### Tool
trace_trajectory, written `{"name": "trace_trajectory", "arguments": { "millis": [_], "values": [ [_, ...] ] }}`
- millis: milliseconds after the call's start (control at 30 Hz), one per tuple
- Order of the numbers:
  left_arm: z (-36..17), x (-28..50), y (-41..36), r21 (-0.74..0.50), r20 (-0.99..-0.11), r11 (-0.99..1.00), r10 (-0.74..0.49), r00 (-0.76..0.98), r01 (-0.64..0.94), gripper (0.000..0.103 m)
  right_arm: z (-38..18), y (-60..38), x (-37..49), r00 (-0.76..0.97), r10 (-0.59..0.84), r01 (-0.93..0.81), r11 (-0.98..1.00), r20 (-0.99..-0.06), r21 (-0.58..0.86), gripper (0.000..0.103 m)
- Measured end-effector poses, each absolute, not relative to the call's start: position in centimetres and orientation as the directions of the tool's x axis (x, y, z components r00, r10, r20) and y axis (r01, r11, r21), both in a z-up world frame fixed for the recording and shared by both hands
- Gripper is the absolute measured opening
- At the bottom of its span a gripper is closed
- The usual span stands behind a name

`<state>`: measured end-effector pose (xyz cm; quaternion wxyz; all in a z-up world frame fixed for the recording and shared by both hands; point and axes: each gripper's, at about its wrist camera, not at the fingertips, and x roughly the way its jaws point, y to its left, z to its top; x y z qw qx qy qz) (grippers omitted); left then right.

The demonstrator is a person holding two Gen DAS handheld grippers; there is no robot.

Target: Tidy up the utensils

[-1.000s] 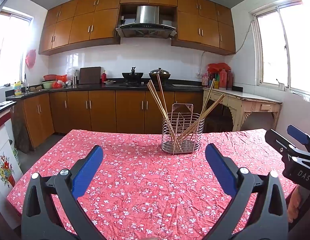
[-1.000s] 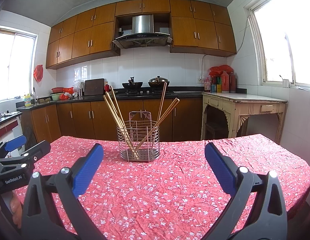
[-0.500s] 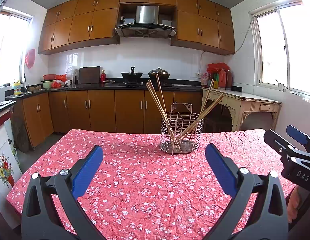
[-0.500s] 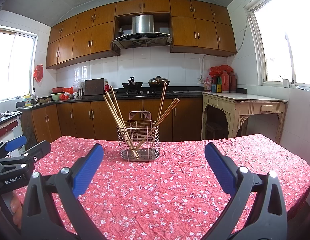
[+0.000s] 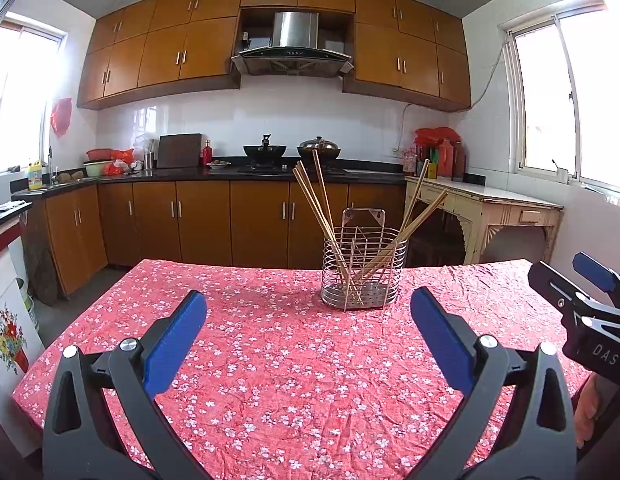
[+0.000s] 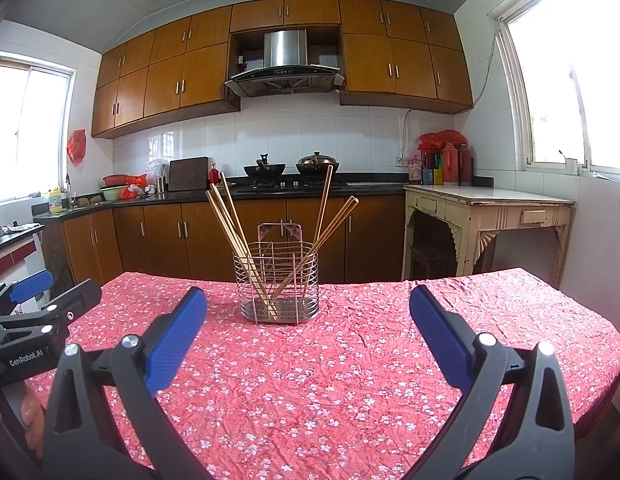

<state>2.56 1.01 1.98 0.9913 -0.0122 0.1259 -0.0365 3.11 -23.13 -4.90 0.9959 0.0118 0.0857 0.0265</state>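
A wire utensil holder (image 5: 363, 270) stands on the red floral tablecloth (image 5: 270, 360), with several wooden chopsticks (image 5: 313, 200) leaning out of it. It also shows in the right wrist view (image 6: 277, 284) with the chopsticks (image 6: 230, 224). My left gripper (image 5: 308, 320) is open and empty, well short of the holder. My right gripper (image 6: 308, 316) is open and empty, also short of it. Each gripper shows at the edge of the other's view: the right gripper (image 5: 581, 300) and the left gripper (image 6: 42, 300).
Behind the table runs a kitchen counter (image 5: 230, 172) with woks on a stove and brown cabinets below. A cream side table (image 5: 489, 208) stands at the right wall. The table's left edge (image 5: 70, 328) drops to the floor.
Both views have shifted only slightly; the holder sits a touch higher and left in the left wrist view. Both grippers stay open and empty.
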Motion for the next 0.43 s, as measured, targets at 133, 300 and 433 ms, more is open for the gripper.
{"name": "trace_trajectory", "arguments": {
  "millis": [133, 300, 433],
  "values": [
    [2.09, 2.52, 1.08, -0.042, -0.246, 0.996, -0.081, 0.966, 0.073, 0.101, -4.91, -23.15, 3.12, 0.984, 0.055, -0.051, 0.998, -0.17, 0.028, 0.099],
    [2.12, 2.49, 1.1, -0.047, -0.247, 0.996, -0.086, 0.965, 0.077, 0.101, -4.9, -23.14, 3.11, 0.984, 0.055, -0.051, 0.998, -0.17, 0.028, 0.099],
    [2.21, 2.57, 1.16, -0.051, -0.246, 0.995, -0.094, 0.965, 0.084, 0.101, -4.9, -23.15, 3.1, 0.984, 0.055, -0.051, 0.998, -0.171, 0.028, 0.099]
  ]
}}
